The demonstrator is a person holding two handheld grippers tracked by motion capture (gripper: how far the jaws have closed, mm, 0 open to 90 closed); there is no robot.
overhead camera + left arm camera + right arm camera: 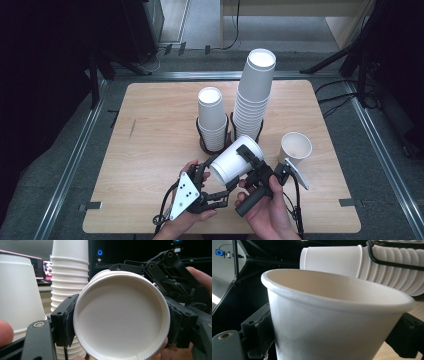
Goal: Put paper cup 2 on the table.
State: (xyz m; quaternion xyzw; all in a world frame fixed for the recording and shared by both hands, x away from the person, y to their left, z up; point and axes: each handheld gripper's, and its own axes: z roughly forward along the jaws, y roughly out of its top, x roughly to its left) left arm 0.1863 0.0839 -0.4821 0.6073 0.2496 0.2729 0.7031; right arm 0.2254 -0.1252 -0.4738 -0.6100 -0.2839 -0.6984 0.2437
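L gripper [214, 170]: low centre of high view, jaws closed on the base end of the held cup [235, 161].
R gripper [250, 159]: just right of it, jaws clamped on same cup's sides nr the rim.
Held cup: lying tilted above bench [150, 150] front, betw both grippers.
Loose cup [296, 148]: upright, right of centre.
Short stack [212, 117]: centre, behind.
Tall stack [255, 92]: right of short stack, farthest.
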